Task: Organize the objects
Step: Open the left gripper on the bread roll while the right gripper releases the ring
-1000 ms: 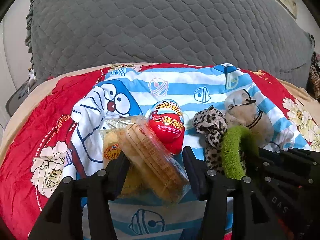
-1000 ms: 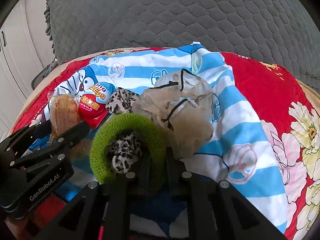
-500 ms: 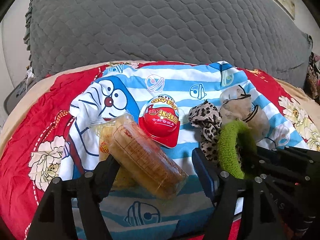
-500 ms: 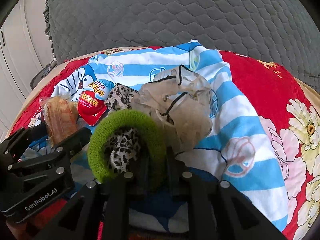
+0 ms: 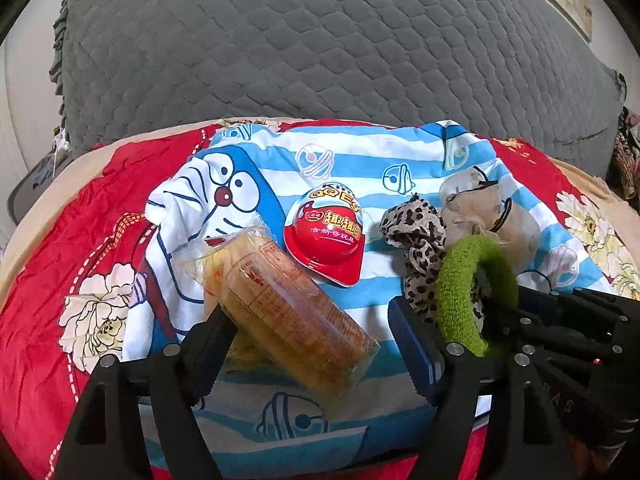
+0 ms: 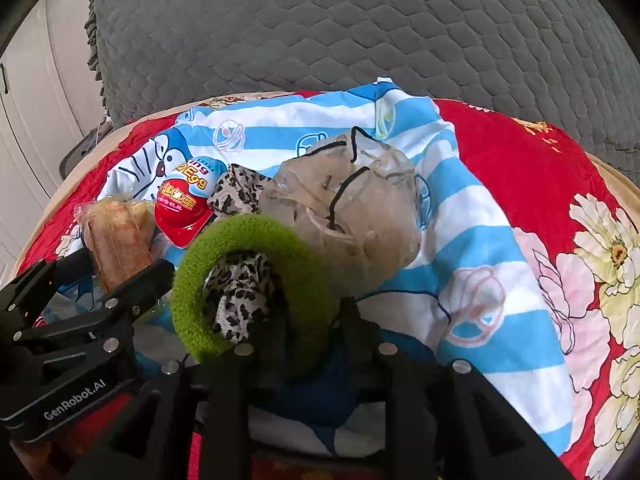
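My left gripper (image 5: 312,340) is open, its fingers on either side of a clear-wrapped snack pack (image 5: 288,312) that lies on the blue-striped Doraemon cloth (image 5: 360,152). A red toy egg (image 5: 326,236) lies just beyond the pack. My right gripper (image 6: 312,320) is shut on a green fuzzy hair tie (image 6: 248,284), held upright above the cloth; it also shows in the left wrist view (image 5: 472,296). A leopard scrunchie (image 6: 240,192) and a beige sheer scrunchie (image 6: 352,216) lie behind it.
A grey quilted pillow (image 5: 320,40) stands at the back. The red floral bedspread (image 6: 540,184) surrounds the cloth. White cabinet doors (image 6: 24,120) are at the far left. The left gripper body (image 6: 72,340) sits close beside the right one.
My left gripper has drawn back and opened wider around the snack pack, which now lies free. My right gripper has lifted the green hair tie slightly, still shut on it.
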